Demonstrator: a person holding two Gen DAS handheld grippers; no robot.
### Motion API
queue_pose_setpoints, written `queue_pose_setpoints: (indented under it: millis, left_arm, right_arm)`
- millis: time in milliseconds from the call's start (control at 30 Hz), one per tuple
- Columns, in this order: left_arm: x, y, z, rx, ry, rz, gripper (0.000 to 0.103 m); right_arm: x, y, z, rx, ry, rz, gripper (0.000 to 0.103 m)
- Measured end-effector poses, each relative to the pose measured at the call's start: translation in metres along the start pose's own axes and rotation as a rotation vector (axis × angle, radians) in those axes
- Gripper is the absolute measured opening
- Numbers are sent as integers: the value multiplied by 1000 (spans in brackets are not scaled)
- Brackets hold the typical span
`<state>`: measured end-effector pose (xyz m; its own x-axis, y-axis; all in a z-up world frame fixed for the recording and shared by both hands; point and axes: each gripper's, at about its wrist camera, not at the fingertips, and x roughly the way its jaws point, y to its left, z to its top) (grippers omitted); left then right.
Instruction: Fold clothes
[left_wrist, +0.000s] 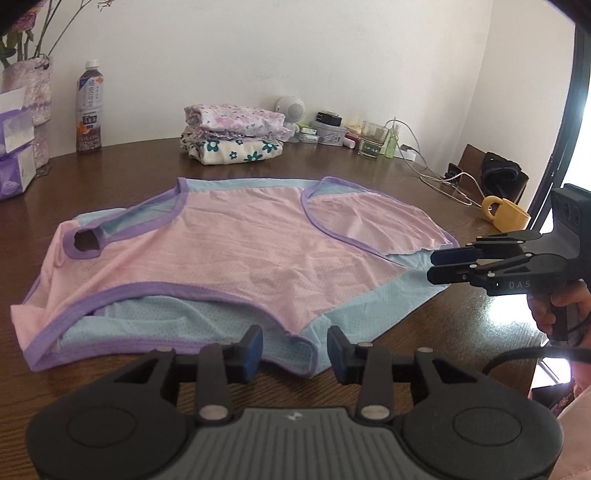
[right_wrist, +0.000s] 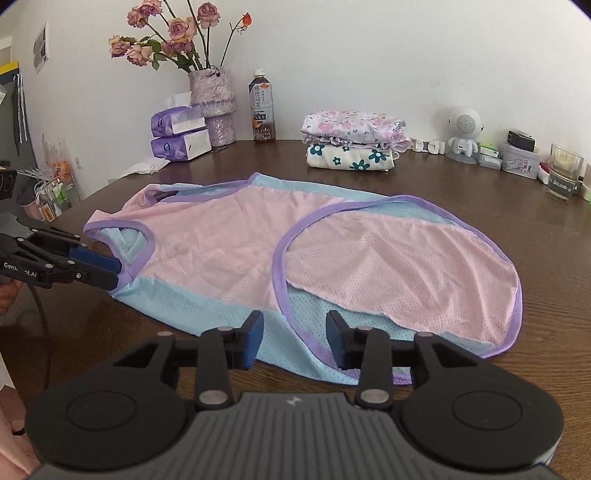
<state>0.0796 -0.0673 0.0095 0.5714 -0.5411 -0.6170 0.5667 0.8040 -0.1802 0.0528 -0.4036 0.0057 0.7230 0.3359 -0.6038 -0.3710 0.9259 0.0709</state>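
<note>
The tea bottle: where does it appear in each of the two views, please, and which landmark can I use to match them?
Left wrist view: the tea bottle stands far left at the back of the table, beside the vase.
Right wrist view: the tea bottle stands upper centre, just right of the vase.
Shared landmark: the stack of folded clothes, to the bottle's right in both.

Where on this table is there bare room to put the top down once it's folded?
Bare wood lies between the pink and blue top and the folded stack, and right of the top, short of the glass. The back edge by the wall is crowded: tissue packs, vase, bottle, small boxes. In the left wrist view a cable and yellow cup fill the far right.
</note>
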Motion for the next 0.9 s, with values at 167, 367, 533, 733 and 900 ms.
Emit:
queue_pose_setpoints:
  millis: [167, 367, 533, 733, 900]
  left_arm:
    - [-20, 34, 10, -37, -48, 133, 45]
    - [-11, 91, 62, 42, -49, 408, 44]
    - [41, 95, 83, 301, 58, 461, 23]
    - [80, 94, 83, 480, 184, 557, 2]
    - [75, 123, 115, 310, 109, 539, 1]
  right_arm:
    - [17, 9, 0, -30, 34, -28, 39]
    - [22, 18, 15, -10, -16, -23, 50]
    - [49, 39, 26, -32, -1, 7, 53]
    - [69, 50, 37, -58, 11, 12, 55]
    - [75, 46, 36, -55, 19, -4, 55]
